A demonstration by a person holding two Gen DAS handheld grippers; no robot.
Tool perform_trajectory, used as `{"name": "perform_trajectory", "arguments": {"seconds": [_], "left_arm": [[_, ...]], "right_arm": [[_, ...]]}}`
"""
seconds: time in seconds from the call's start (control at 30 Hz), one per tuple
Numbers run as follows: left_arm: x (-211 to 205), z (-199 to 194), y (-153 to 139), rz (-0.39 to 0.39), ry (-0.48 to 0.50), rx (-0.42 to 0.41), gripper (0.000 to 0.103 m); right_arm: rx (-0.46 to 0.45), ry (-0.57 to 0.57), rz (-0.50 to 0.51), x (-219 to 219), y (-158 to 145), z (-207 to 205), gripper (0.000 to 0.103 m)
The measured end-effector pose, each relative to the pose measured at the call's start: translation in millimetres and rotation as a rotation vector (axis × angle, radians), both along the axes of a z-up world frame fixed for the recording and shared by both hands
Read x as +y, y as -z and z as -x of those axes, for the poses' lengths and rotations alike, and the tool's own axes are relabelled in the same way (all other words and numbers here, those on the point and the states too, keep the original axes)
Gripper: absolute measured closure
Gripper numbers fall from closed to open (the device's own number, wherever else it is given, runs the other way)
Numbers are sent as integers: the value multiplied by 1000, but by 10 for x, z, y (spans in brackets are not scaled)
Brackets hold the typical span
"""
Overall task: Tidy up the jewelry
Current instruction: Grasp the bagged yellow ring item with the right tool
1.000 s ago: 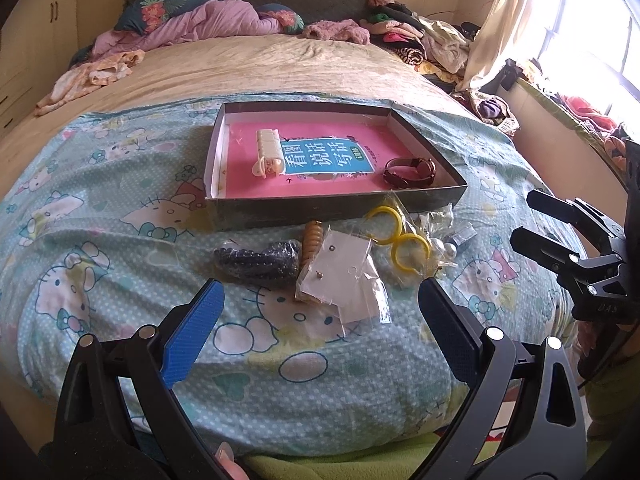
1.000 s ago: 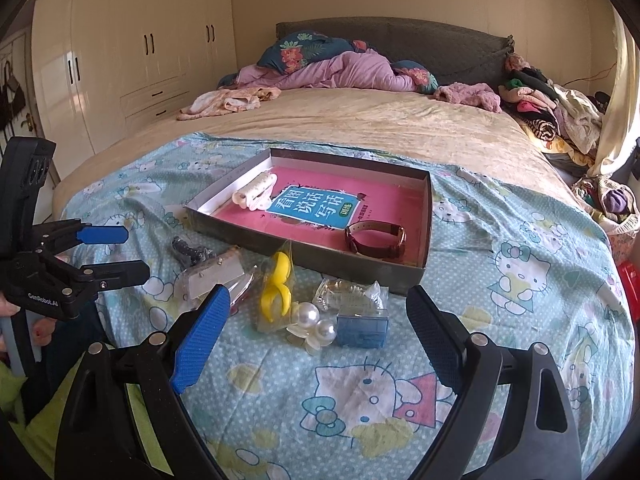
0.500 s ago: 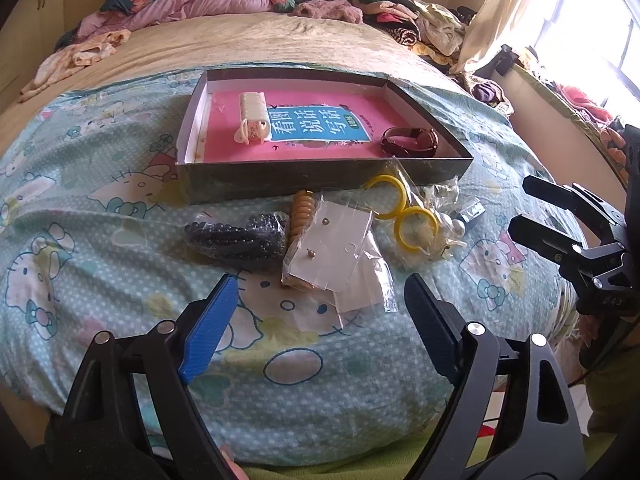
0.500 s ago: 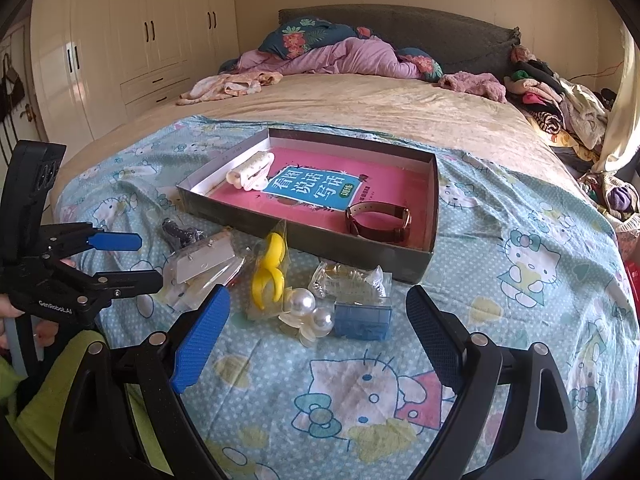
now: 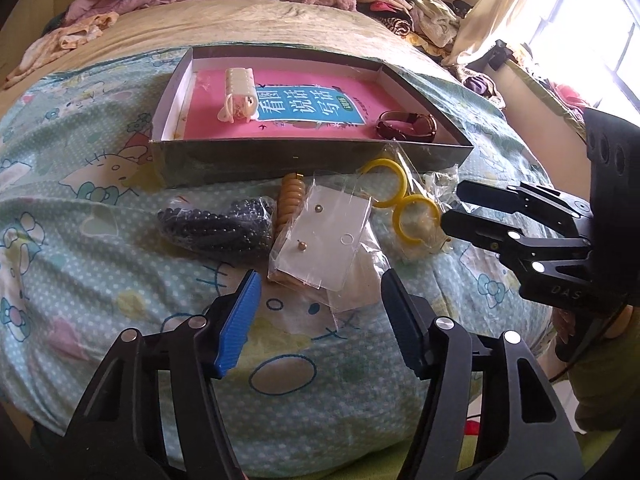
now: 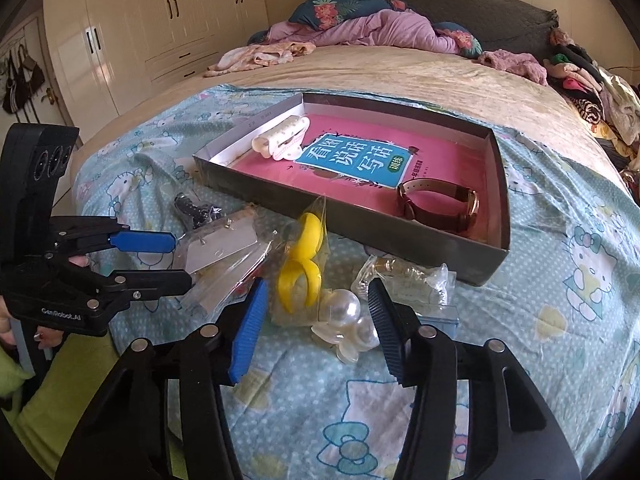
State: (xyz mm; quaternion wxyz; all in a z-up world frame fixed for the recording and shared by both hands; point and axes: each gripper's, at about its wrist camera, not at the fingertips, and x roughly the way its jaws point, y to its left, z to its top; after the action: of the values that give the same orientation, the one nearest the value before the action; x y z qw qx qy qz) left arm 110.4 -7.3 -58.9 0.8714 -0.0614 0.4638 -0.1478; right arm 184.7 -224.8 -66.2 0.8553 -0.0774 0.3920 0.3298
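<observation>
The jewelry lies in a loose cluster on the cartoon-cat bedspread (image 5: pixel 100 264), just in front of the shallow grey cardboard box (image 5: pixel 304 160), which serves as the landmark here. Against the box's near wall are a bag of dark beads (image 5: pixel 216 226), a coiled tan hair tie (image 5: pixel 290 200), a clear packet with small stud earrings on a card (image 5: pixel 320 236) and a pair of yellow hoops in a plastic bag (image 6: pixel 302 268).

Only the right wrist view shows the large pearl pieces (image 6: pixel 348 316) and the clear packet of fine chain (image 6: pixel 404 276) beside the box's near right corner; the left wrist view alone shows the beads and hair tie plainly.

Inside the box, on a pink booklet with a blue label (image 6: pixel 360 160), lie a cream hair clip (image 6: pixel 280 142) at the far left and a brown strap watch (image 6: pixel 440 206) at the near right.

The left gripper (image 5: pixel 320 308) has its jaws closing around the near edge of the earring packet, not yet touching it. The right gripper (image 6: pixel 316 320) has its jaws closing with the pearls between them, pads not pressing.
</observation>
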Motion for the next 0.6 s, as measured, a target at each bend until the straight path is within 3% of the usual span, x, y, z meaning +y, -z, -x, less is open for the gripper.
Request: {"name": "perform_trajectory", "arguments": {"seconds": [0.2, 0.6], "left_arm": [[-20, -67, 34, 11, 10, 6, 50], [35, -237, 84, 50, 11, 20, 50]], "right_arm": [[34, -25, -4, 139, 99, -209, 71], [49, -72, -52, 222, 150, -296, 81]]}}
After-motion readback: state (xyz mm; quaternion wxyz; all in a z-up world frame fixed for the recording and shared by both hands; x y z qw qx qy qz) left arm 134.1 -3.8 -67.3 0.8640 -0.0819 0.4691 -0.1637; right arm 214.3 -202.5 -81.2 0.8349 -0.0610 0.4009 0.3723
